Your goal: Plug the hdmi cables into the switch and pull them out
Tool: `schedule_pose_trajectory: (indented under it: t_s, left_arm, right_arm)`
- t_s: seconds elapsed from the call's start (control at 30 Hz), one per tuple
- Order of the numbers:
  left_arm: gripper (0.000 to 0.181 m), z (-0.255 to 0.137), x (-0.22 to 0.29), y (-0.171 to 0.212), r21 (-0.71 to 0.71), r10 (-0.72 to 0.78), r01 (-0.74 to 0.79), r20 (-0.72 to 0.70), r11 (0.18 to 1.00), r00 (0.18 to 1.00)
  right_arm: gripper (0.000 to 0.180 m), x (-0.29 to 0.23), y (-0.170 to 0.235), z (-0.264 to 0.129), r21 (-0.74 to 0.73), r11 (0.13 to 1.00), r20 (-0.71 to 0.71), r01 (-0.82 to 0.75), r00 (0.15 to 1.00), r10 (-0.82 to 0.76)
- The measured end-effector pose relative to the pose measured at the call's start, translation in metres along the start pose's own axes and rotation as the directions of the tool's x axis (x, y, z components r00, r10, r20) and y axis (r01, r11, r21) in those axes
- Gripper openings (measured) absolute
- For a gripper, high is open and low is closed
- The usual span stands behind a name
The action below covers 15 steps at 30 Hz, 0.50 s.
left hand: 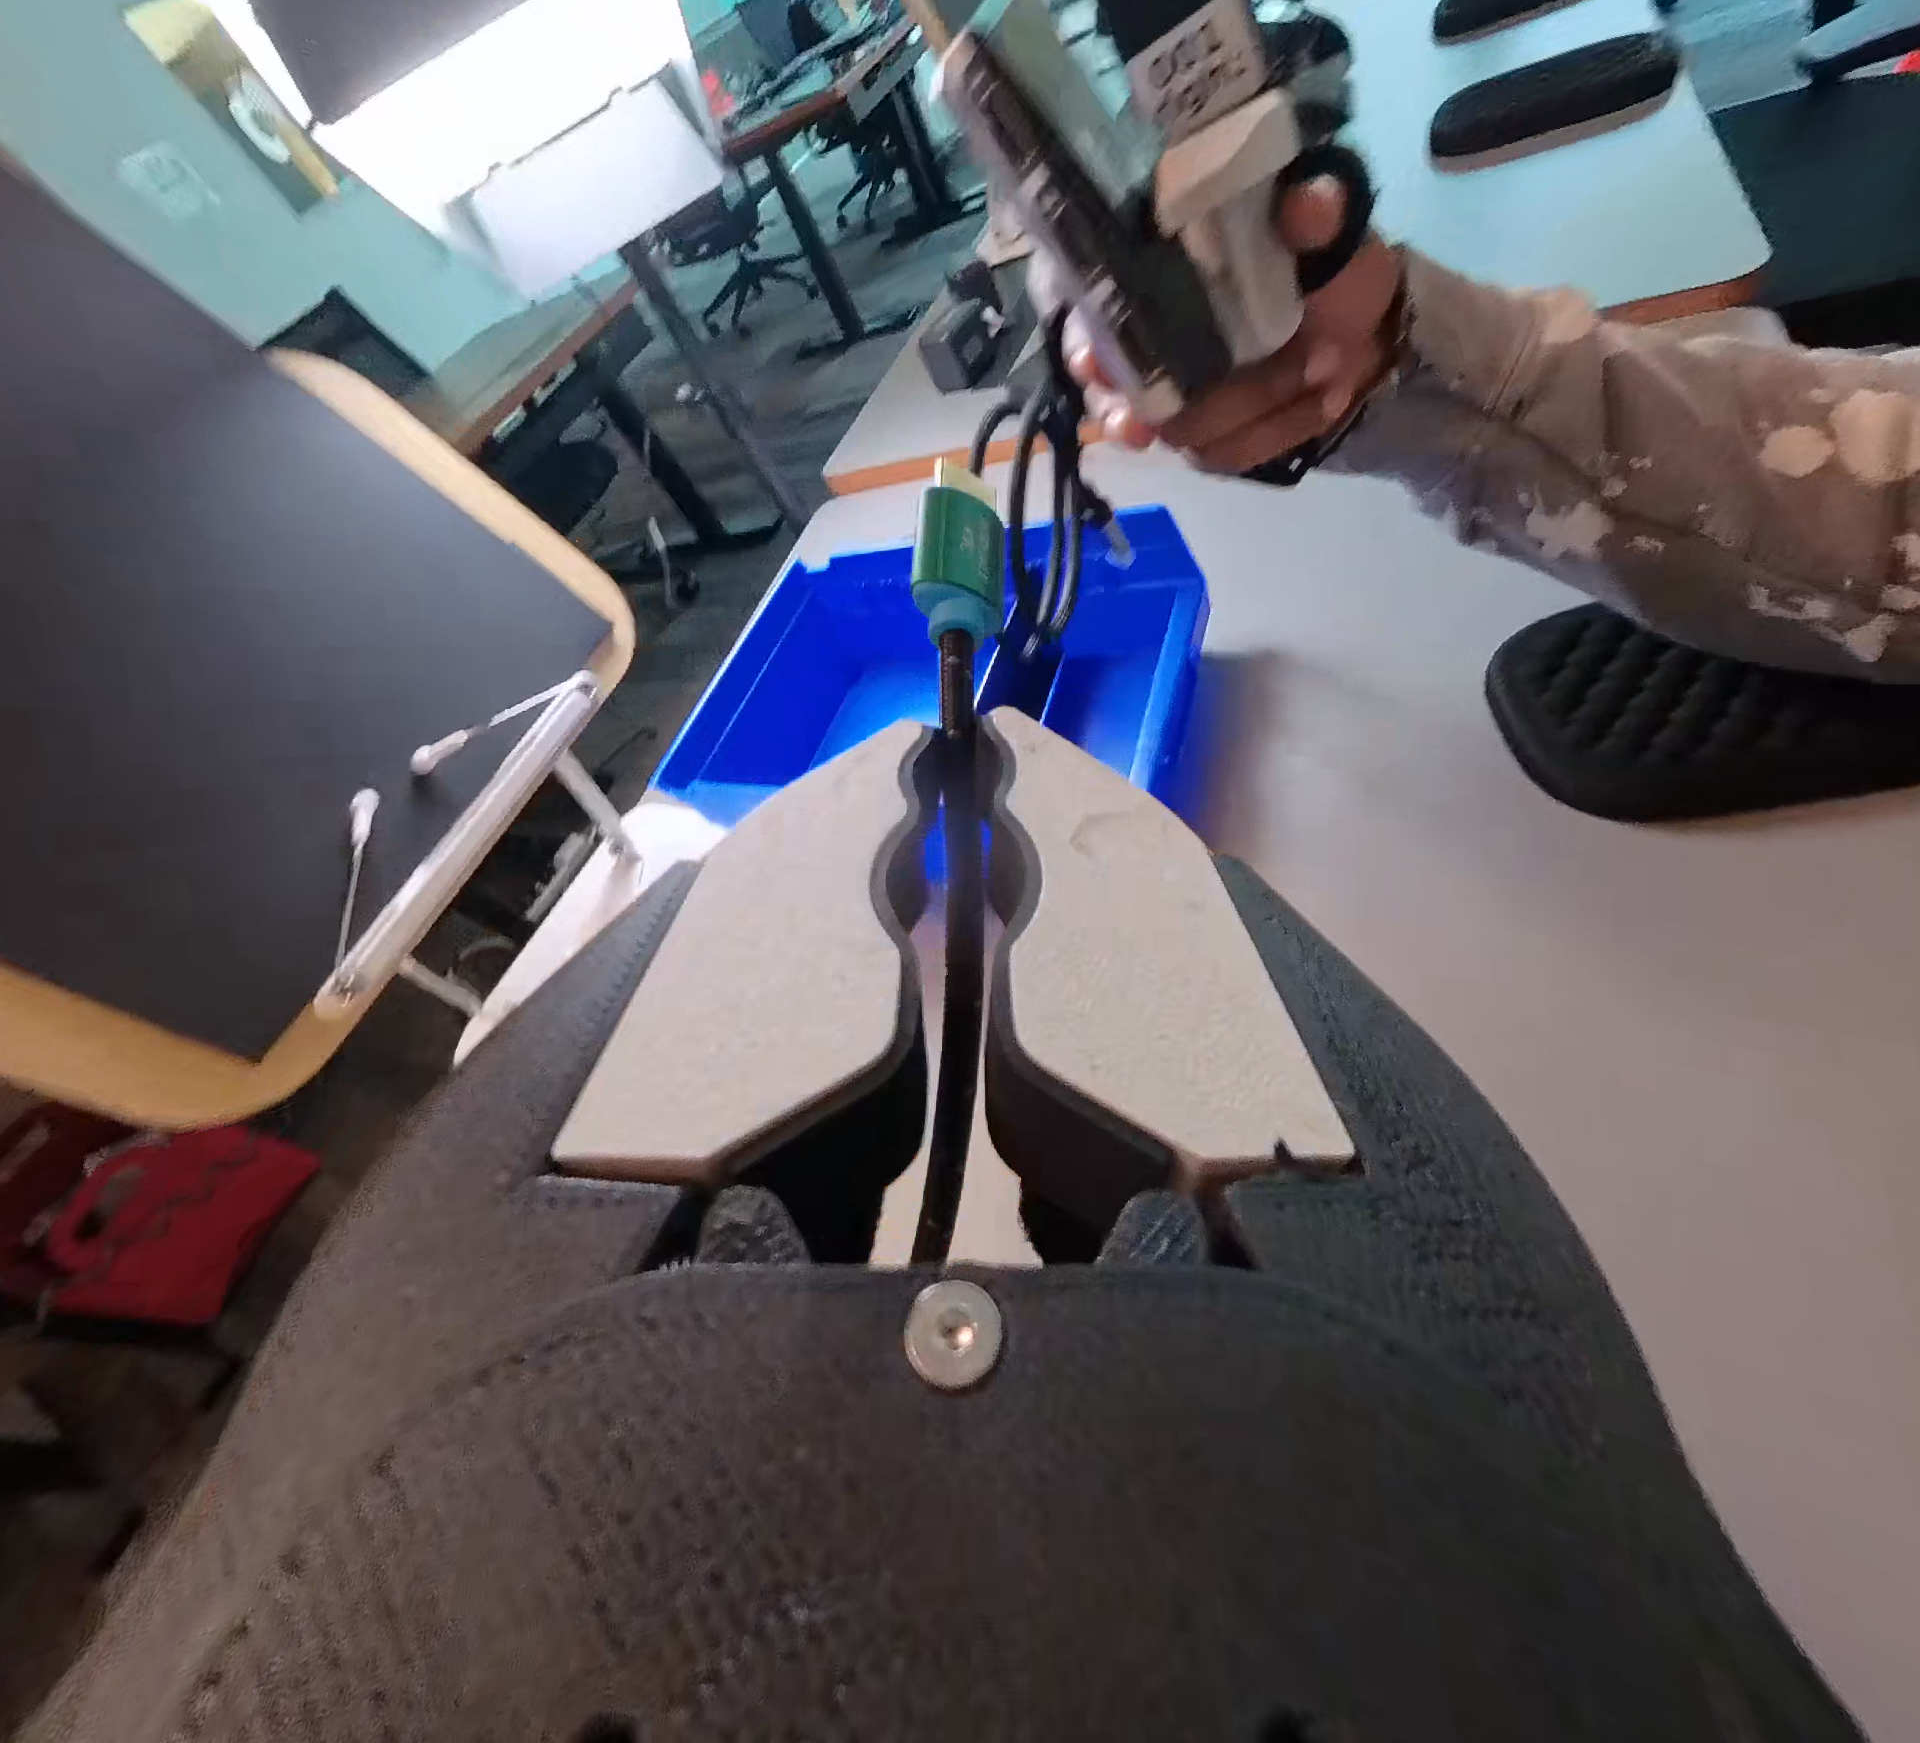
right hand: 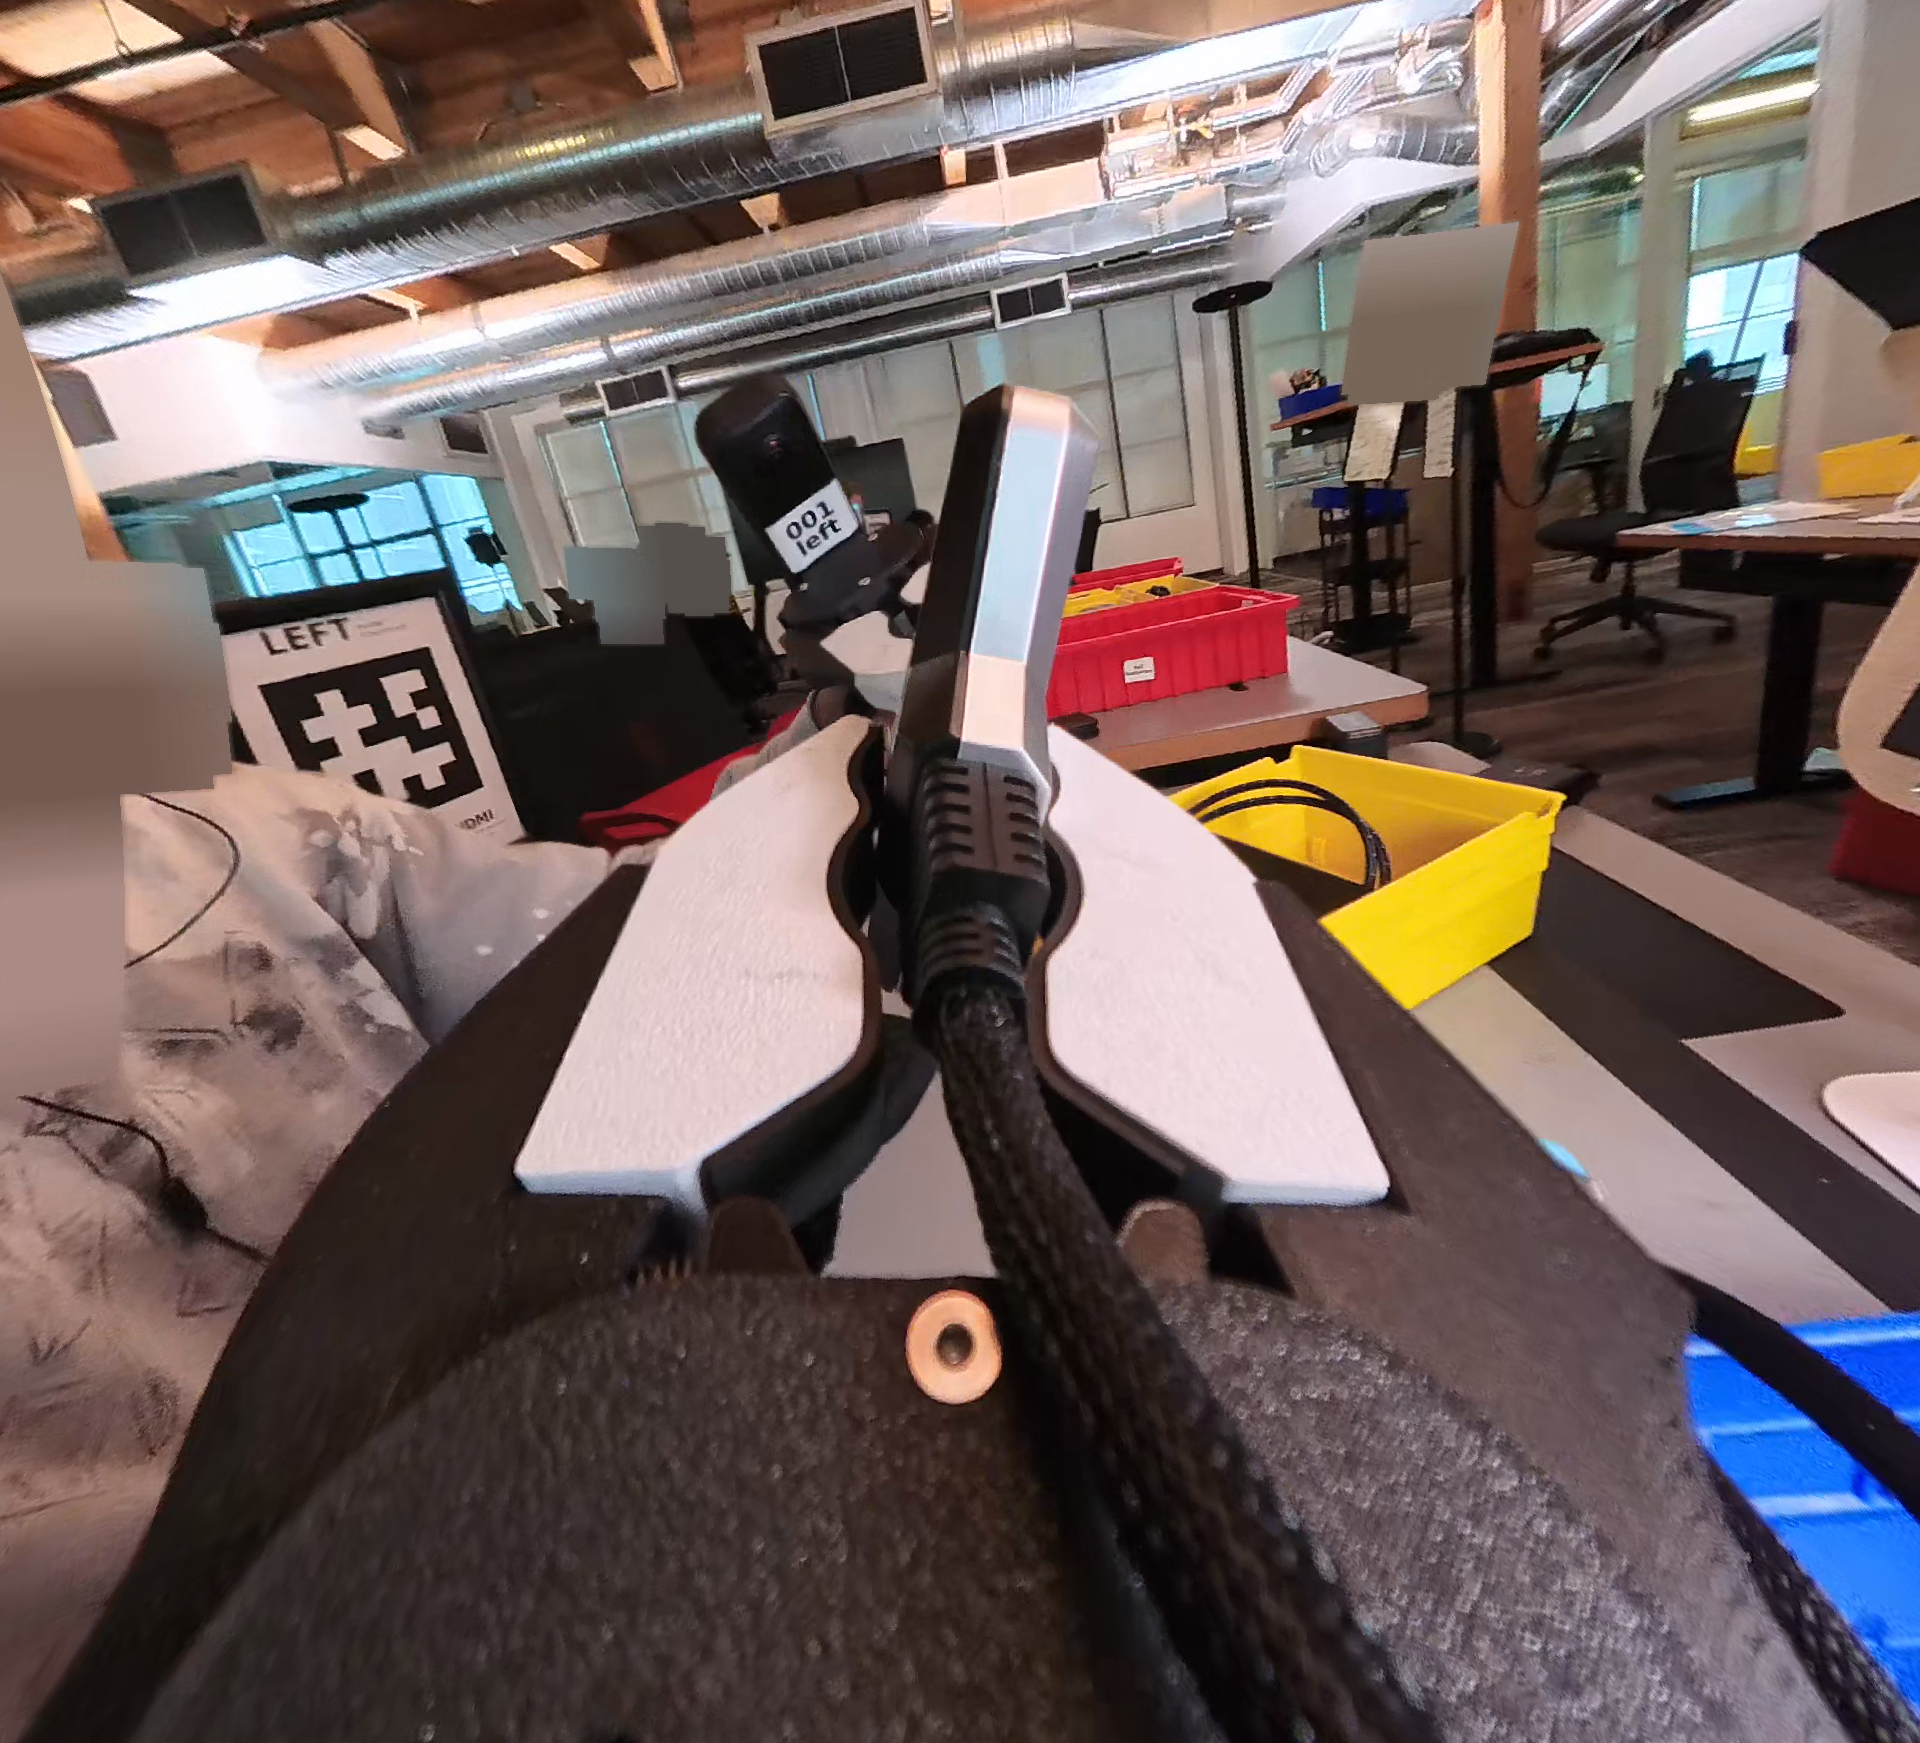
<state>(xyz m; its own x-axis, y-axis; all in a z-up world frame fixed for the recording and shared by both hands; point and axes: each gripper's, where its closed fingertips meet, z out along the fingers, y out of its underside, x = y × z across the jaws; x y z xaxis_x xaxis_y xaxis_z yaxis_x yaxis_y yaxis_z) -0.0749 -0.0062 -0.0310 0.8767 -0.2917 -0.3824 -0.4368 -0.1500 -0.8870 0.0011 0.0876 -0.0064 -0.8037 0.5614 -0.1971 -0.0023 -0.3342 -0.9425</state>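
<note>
the left tool (left hand: 958, 737) is closed on a black cable with a green plug (left hand: 957, 557), held unplugged above the blue bin (left hand: 1132, 597). the right tool (right hand: 961, 846) clamps the silver-black switch (right hand: 1003, 581), one black braided cable (right hand: 1039, 1174) apparently seated. insertion remains.

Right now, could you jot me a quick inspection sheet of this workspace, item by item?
Surface: grey table, partly bare.
Job's things: silver-and-black switch held up in the air; green HDMI plug not inserted.
Clutter: blue bin, yellow bin, black wrist pad.
Claws: left claw shut on the green plug's cable; right claw shut on the switch.
Cables: thick braided black cable plugged into the switch; black cable loops hanging beneath it.
Surroundings: office desks, chairs, red bins, ceiling ducts.
</note>
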Motion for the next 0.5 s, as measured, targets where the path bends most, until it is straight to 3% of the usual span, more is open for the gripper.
schedule_pose_trajectory:
  t_s: [0.2,0.5]
  left_arm:
    - [0.007,0.028,0.022,-0.016,0.088,0.094,-0.089,-0.053,0.992,0.994]
    - [0.007,0.034,0.03,0.021,0.023,0.159,-0.158,-0.129,0.987,0.979]
  right_arm:
    - [0.024,0.005,0.01,0.002,-0.017,0.992,0.051,-0.124,0.991,0.125]
    - [0.023,0.021,0.038,0.013,-0.088,0.964,0.073,-0.25,0.964,0.256]
